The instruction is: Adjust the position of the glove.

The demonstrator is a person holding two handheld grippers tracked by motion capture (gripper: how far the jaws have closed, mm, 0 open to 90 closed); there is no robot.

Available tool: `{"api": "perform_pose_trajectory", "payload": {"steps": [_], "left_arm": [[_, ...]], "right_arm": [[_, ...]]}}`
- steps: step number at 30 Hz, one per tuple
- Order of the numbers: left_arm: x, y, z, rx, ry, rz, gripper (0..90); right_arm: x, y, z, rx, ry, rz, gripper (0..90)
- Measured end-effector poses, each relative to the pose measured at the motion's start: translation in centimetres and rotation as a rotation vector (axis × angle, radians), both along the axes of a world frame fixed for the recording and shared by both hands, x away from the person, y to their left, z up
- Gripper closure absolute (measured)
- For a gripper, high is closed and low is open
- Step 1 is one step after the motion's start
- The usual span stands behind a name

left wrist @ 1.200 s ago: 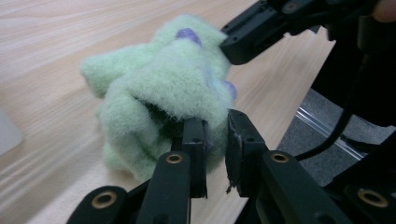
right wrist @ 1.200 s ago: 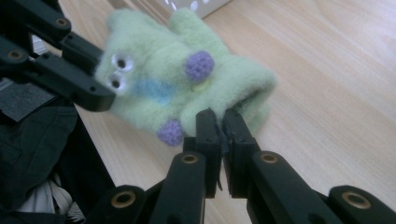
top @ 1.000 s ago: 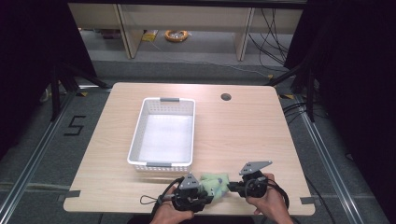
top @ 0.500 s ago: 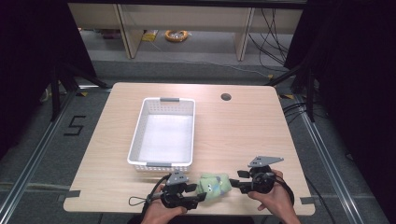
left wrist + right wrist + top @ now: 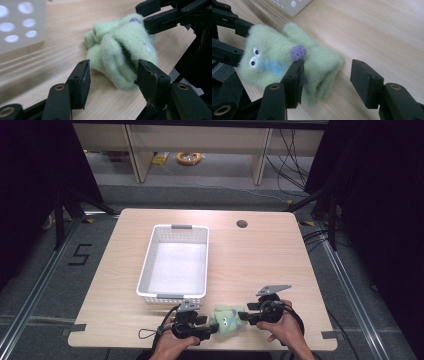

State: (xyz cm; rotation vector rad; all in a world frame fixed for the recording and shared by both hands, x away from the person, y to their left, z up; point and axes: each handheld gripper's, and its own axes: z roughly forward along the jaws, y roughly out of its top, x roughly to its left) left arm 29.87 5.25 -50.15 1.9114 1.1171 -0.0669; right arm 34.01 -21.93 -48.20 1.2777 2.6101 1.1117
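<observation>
A small green plush toy [image 5: 226, 318] with white eyes, a blue patch and a purple nose lies on the table near its front edge, between my two grippers. My left gripper [image 5: 209, 326] faces it from the left, my right gripper [image 5: 244, 315] from the right. In the left gripper view the jaws of the left gripper [image 5: 112, 72] stand open around the near end of the toy [image 5: 122, 50], having just been opening. In the right gripper view the right gripper [image 5: 327, 72] is open too, its jaws just opened, with the toy [image 5: 274, 57] partly between them and unpressed.
An empty white perforated basket [image 5: 145, 270] stands behind the grippers, left of centre on the wooden table [image 5: 260, 255]. A round cable hole [image 5: 242, 224] sits near the far edge. Dark floor and shelving surround the table.
Both grippers were shut on the green toy a second ago. Their jaws have opened and let it go, and it rests on the table between them.
</observation>
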Motion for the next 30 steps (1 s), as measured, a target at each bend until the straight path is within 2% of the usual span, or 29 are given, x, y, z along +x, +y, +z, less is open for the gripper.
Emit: {"api": "perform_pose_trajectory", "payload": {"steps": [1, 3, 4, 7, 9, 11, 13, 14, 16, 20, 22, 25, 27, 29, 30], "left_arm": [[0.1, -0.1, -0.1, 0.0, 0.004, -0.001, 45.2], [0.3, -0.4, -0.4, 0.005, 0.008, -0.008, 46.4], [0.3, -0.5, -0.5, 0.008, 0.015, -0.011, 46.9], [0.4, -0.8, -0.8, 0.012, 0.024, -0.022, 47.4], [0.5, -1.0, -0.9, 0.005, 0.03, -0.019, 48.3], [0.5, -1.1, -0.9, 0.0, 0.033, -0.026, 49.3], [0.5, -1.1, -1.1, -0.002, 0.042, -0.037, 49.8], [0.5, -1.2, -1.2, -0.005, 0.043, -0.023, 49.9], [0.6, -1.1, -1.3, -0.013, 0.05, -0.033, 50.7], [0.7, -1.1, -1.4, -0.025, 0.061, -0.034, 52.2], [0.7, -1.1, -1.4, -0.029, 0.057, -0.044, 54.1], [0.7, -1.2, -1.4, -0.035, 0.046, -0.059, 59.2], [0.8, -1.2, -1.3, -0.019, 0.028, -0.087, 63.0], [0.7, -1.4, -1.3, -0.02, 0.014, -0.089, 66.7], [0.7, -1.4, -1.3, -0.021, 0.014, -0.092, 68.5]], "right_arm": [[0.1, 0.2, -0.4, 0.009, -0.005, -0.004, 46.2], [0.4, 0.3, -0.7, -0.013, 0.018, 0.003, 46.4], [0.5, 0.3, -0.9, 0.004, 0.019, 0.002, 46.4], [0.5, 0.1, -1.1, -0.002, 0.028, -0.003, 46.9], [0.5, 0.1, -1.2, 0.006, 0.052, -0.002, 48.0], [0.6, 0.1, -1.4, 0.014, 0.052, 0.008, 48.3], [0.6, 0.1, -1.4, 0.012, 0.046, -0.007, 49.1], [0.5, 0.2, -1.6, 0.031, 0.044, -0.017, 49.4], [0.5, 0.1, -1.6, 0.036, 0.078, -0.015, 50.9], [0.5, 0.1, -1.8, 0.047, 0.087, -0.007, 51.9], [0.4, 0.0, -2.0, 0.062, 0.093, -0.021, 55.0], [0.4, -0.1, -2.3, 0.104, 0.113, -0.01, 59.6], [0.4, -0.2, -2.5, 0.135, 0.126, -0.005, 61.2], [0.3, -0.2, -2.5, 0.129, 0.123, -0.013, 63.8], [0.3, -0.2, -2.5, 0.141, 0.129, 0.0, 65.3]]}}
